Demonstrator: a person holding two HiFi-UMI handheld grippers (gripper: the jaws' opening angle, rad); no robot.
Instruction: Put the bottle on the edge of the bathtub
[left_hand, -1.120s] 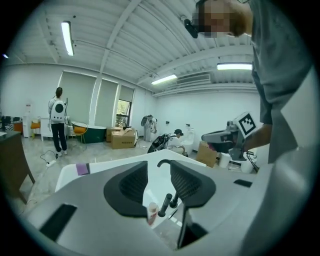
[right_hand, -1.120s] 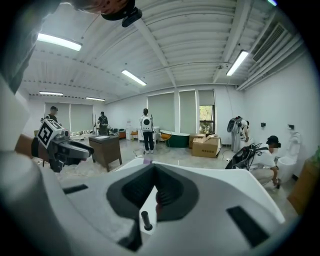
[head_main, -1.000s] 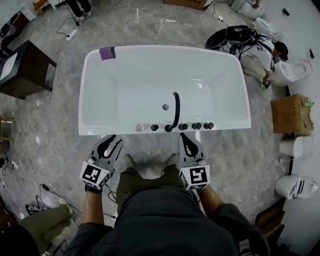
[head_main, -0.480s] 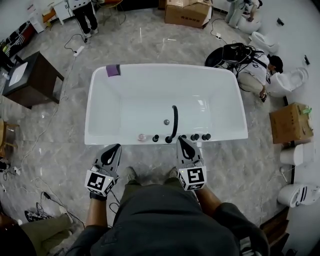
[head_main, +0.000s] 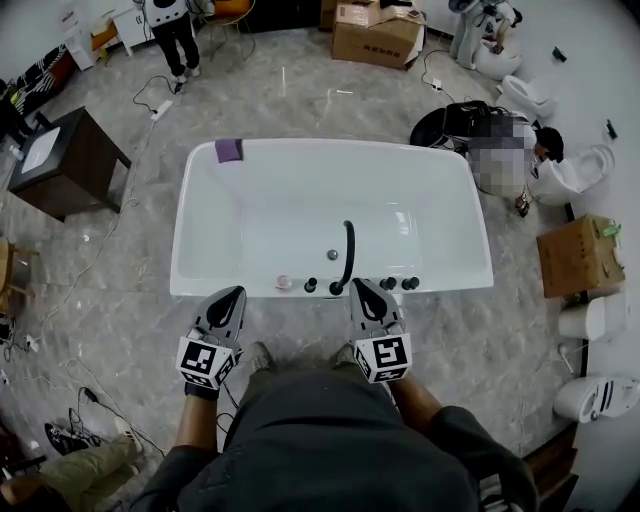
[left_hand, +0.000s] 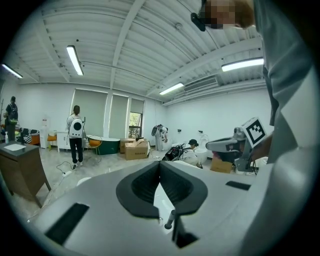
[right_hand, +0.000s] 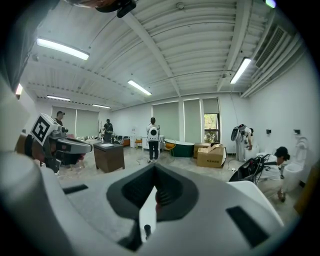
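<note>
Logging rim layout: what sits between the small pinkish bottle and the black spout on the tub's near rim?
One black knob stands between the bottle and the base of the spout, on the tub rim; the head view shows it.

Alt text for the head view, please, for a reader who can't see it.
From above, a person holds the left gripper and right gripper, both shut and empty, just short of the near rim of a white bathtub. A pinkish bottle sits on that rim beside black taps; a purple block lies on the far-left corner.
</note>
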